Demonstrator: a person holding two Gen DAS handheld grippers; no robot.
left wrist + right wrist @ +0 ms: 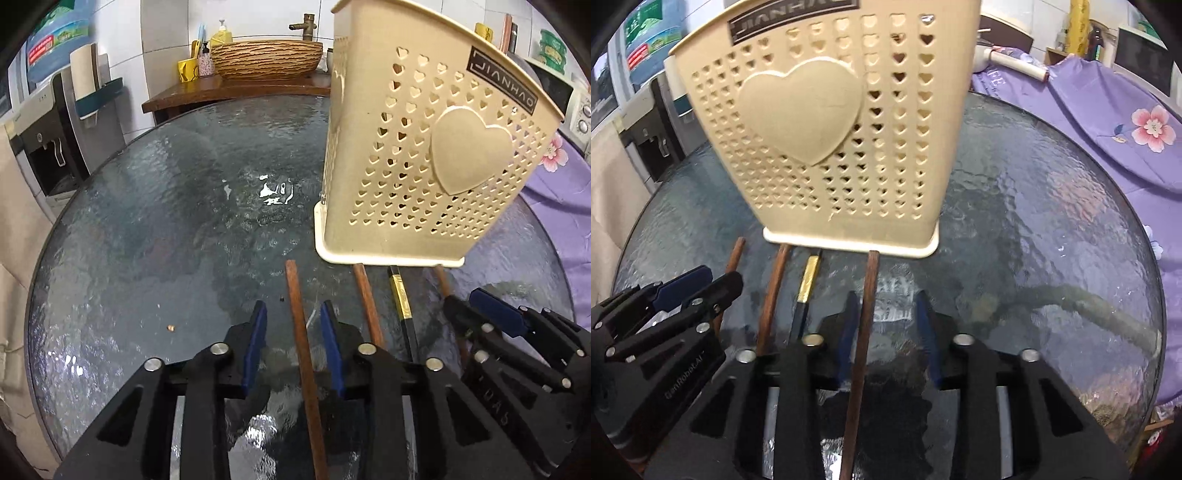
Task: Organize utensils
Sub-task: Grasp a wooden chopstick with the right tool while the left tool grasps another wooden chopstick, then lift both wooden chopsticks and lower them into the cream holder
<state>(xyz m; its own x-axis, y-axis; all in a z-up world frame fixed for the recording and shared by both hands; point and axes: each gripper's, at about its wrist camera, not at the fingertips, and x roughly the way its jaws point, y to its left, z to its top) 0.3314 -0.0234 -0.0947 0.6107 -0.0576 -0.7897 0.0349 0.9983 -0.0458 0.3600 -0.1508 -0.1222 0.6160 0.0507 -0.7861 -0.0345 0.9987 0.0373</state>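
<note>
Several chopsticks lie side by side on a round glass table (166, 221), in front of a beige heart-pierced utensil holder (424, 147) (831, 147) that stands upright. My left gripper (293, 308) straddles the leftmost brown chopstick (297, 295), with a gap on both sides of it. My right gripper (887, 297) straddles the rightmost brown chopstick (868, 288), which runs close to the left finger (849, 321) and well clear of the other. Between them lie another brown chopstick (364, 295) (775, 284) and a black one with a gold band (400, 299) (809, 277). Each gripper shows in the other's view (471, 304) (709, 280).
A wooden basin (266, 59) with a tap and soap bottles sits on a counter behind the table. A water dispenser (48, 147) stands at the left, and purple flowered cloth (1108, 129) lies along the table's right edge. A small crumb (170, 327) lies on the glass.
</note>
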